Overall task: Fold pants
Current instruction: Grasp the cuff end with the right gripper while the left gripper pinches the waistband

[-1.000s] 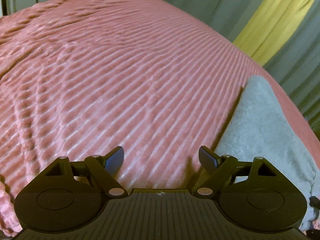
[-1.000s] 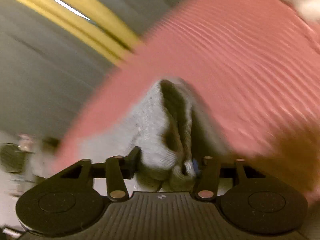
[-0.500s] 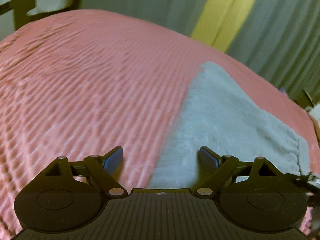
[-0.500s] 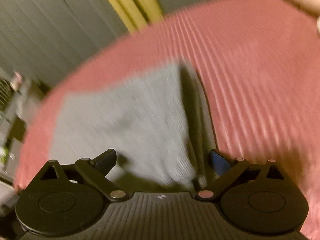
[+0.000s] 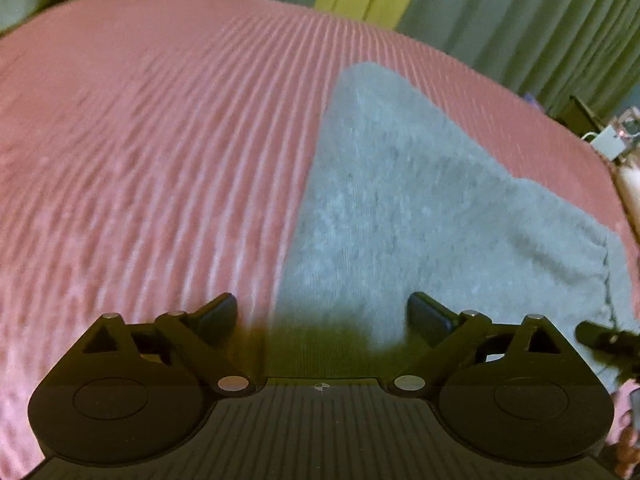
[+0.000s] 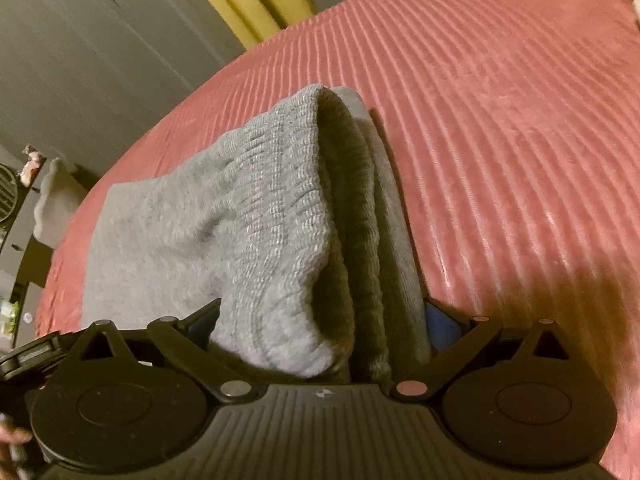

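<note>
Grey pants [image 6: 224, 216]: soft matt knit cloth, ribbed waistband. Pink bedspread [image 5: 160, 140]: ridged plush fabric, slight sheen. Left gripper [image 5: 322, 312] and right gripper [image 6: 320, 320]: matt black plastic, small shiny metal pivot pins.

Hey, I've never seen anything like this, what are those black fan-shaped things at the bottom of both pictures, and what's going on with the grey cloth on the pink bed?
There is no robot here: a person holds a hand-held black two-finger gripper in each hand, and a wide-angle camera on each looks forward along its fingers. The black parts at the bottom are those tools.

One picture is from the left gripper. It hangs over the edge of the grey knitted pants, which lie folded on the pink ribbed bedspread. Its jaws have just been opening and grip nothing.

The other picture is from the right gripper. The ribbed waistband end of the pants, in stacked layers, sits between its jaws, which have just opened wide; I cannot tell whether they touch the cloth, but they don't seem to squeeze it.

Grey and yellow curtains hang behind the bed.
</note>
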Motion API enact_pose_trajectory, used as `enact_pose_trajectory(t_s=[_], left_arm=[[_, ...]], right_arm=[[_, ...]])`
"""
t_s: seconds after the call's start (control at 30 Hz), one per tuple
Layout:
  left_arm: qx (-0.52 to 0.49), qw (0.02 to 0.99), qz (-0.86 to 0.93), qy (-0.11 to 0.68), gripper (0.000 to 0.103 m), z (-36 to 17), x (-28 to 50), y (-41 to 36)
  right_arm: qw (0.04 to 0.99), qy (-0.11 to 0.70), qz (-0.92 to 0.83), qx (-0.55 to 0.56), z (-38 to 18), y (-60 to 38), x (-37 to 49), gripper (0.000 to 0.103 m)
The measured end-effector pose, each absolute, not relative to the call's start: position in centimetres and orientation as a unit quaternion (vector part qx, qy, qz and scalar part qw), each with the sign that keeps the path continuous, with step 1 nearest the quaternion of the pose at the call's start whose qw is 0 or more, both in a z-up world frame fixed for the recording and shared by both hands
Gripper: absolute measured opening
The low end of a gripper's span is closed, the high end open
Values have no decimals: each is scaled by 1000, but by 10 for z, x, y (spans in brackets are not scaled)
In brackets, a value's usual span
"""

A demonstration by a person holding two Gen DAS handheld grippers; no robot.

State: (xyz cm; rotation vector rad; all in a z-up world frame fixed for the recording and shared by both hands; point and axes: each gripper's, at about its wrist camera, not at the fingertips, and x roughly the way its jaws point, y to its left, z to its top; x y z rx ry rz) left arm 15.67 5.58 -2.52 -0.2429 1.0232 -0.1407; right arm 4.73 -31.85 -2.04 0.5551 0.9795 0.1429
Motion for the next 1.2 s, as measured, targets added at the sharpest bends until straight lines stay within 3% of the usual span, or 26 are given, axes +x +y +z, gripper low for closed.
enact_pose_trajectory(t_s=[0.63, 0.77, 0.93, 1.2], left_arm=[[-80, 858, -122, 493, 101, -34, 183, 35], [-83, 860, -123, 487, 89, -30, 185, 24], [-87, 860, -127, 487, 86, -33, 192, 14], [-98, 859, -138, 484, 71, -28, 180, 31]], right_arm=[[817, 491, 158, 257, -23, -336, 63, 99], [821, 484, 155, 260, -24, -337, 59, 99], [826, 478, 148, 259, -20, -333, 56, 99], [834, 461, 158, 260, -10, -329, 48, 74]])
